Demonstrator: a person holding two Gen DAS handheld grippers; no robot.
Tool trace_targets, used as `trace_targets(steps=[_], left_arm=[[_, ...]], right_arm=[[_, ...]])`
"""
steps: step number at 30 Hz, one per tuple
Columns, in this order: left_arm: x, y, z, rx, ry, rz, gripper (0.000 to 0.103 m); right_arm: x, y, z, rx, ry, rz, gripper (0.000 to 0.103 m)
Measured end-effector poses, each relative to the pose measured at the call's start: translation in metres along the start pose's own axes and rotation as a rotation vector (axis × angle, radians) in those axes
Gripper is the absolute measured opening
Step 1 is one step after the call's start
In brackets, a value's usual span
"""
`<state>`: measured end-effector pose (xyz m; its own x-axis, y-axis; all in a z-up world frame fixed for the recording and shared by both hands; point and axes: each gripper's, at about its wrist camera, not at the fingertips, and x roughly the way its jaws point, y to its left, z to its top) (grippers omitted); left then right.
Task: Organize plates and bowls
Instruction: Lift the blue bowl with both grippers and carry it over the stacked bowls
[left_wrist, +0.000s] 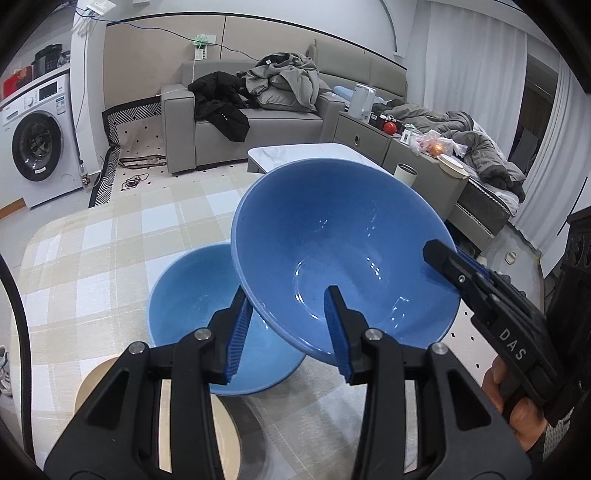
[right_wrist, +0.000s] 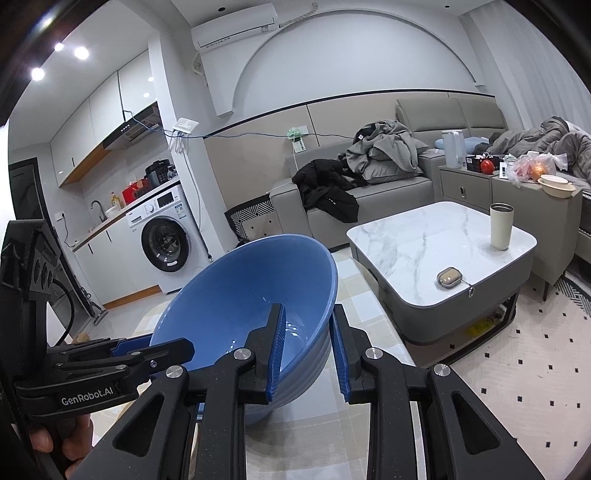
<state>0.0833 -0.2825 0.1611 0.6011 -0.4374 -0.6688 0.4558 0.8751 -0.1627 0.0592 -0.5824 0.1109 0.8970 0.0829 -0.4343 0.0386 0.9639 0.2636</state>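
A blue bowl (left_wrist: 343, 254) is held tilted above the checked tablecloth (left_wrist: 92, 266), over the rim of a second blue bowl (left_wrist: 192, 295) that rests on the table. My left gripper (left_wrist: 288, 332) straddles the tilted bowl's near rim, one finger outside and one inside, jaws apart. My right gripper (right_wrist: 306, 350) straddles the same bowl's (right_wrist: 240, 306) other rim; in the left wrist view its fingers (left_wrist: 443, 258) sit on that rim. A cream plate (left_wrist: 92, 384) lies under my left gripper, mostly hidden.
A white marble coffee table (right_wrist: 424, 240) with a cream tumbler (right_wrist: 501, 226) and a small case (right_wrist: 448, 277) stands beyond the table. A grey sofa with clothes (left_wrist: 258, 99), a washing machine (left_wrist: 37, 140) and low cabinets (left_wrist: 369, 136) lie further off.
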Motion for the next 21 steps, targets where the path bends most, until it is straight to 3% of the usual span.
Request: trace_targets(steps=[21], left_arm=[[0.001, 0.053, -0.005, -0.06, 0.0, 0.061, 0.037]], right_arm=[[0.035, 0.028, -0.021, -0.036, 0.049, 0.09, 0.025]])
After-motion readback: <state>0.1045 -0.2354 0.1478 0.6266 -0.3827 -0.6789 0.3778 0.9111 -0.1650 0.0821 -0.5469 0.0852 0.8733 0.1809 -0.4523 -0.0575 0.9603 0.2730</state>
